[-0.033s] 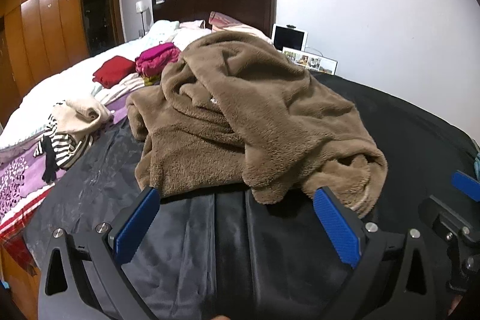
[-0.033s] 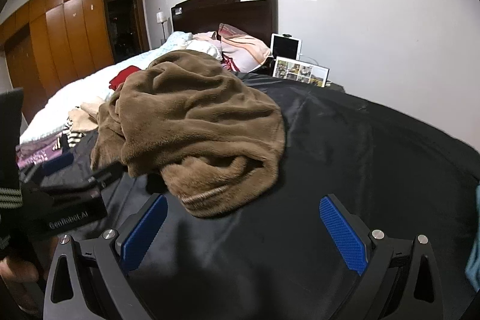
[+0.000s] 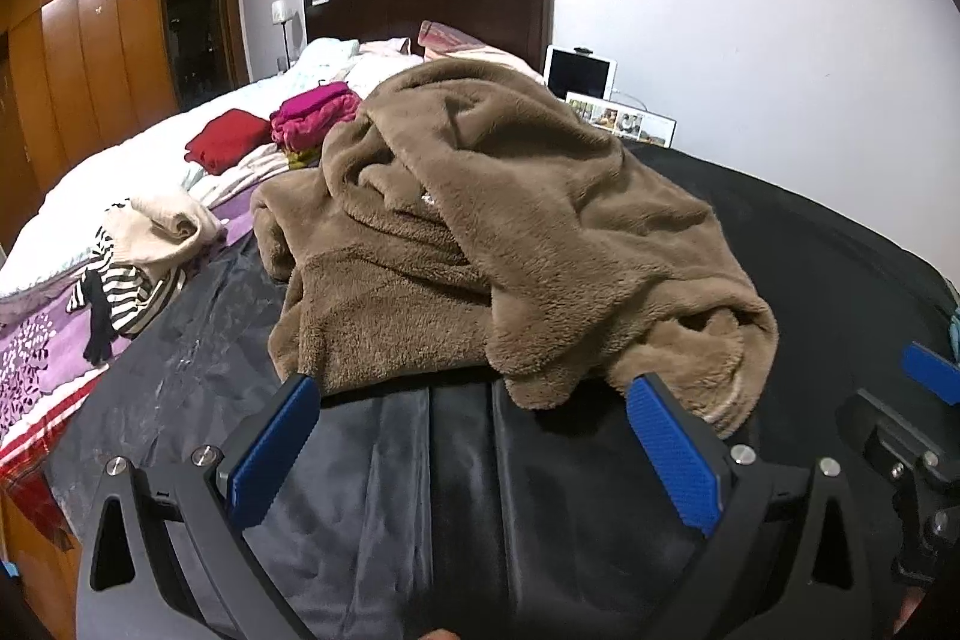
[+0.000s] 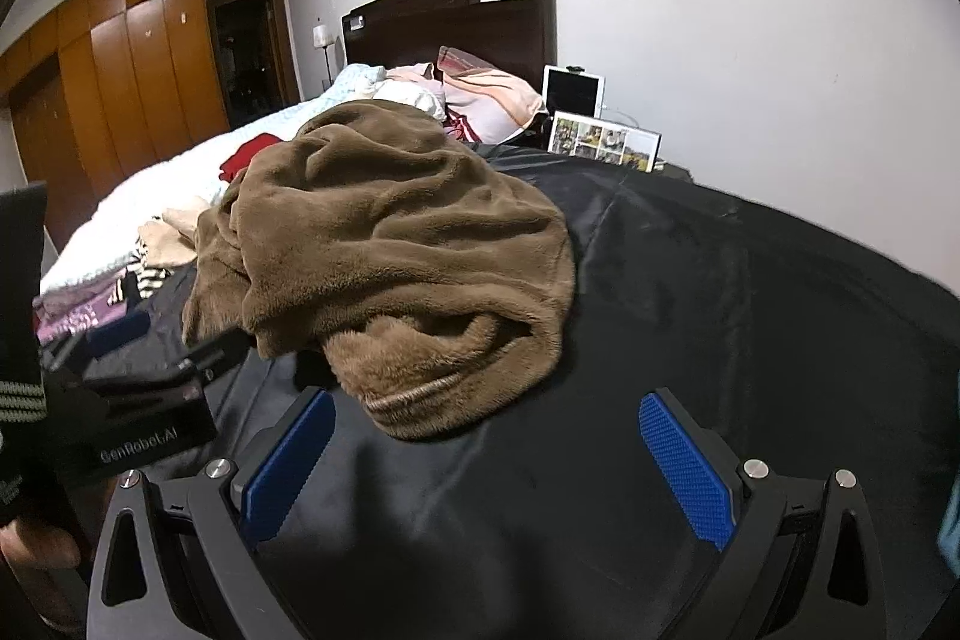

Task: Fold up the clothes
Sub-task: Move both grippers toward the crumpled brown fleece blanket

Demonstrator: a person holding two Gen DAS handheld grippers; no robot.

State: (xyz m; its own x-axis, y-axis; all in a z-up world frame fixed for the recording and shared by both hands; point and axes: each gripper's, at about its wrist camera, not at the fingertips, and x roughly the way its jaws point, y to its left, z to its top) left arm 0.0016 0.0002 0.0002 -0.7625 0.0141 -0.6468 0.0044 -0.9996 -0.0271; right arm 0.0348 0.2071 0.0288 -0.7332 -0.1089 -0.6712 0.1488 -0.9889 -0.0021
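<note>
A crumpled brown fleece garment [image 3: 480, 220] [image 4: 396, 244] lies in a heap on a black sheet [image 3: 420, 490] [image 4: 720, 310] spread over the bed. My left gripper [image 3: 474, 388] is open just in front of the garment's near hem, its blue pads wide apart with only black sheet between them. My right gripper [image 4: 489, 397] is also open; the garment's ribbed cuff [image 4: 414, 400] lies just ahead of its left finger, not touching. Each gripper shows at the edge of the other's view.
On the left side of the bed lie a cream garment [image 3: 162, 226], a striped one [image 3: 132, 292], a red folded piece [image 3: 225, 139] and a magenta pile [image 3: 315, 112]. Pillows [image 4: 486, 94], a dark headboard [image 4: 456, 10], a tablet [image 4: 573, 91] and a photo frame [image 4: 603, 142] stand behind.
</note>
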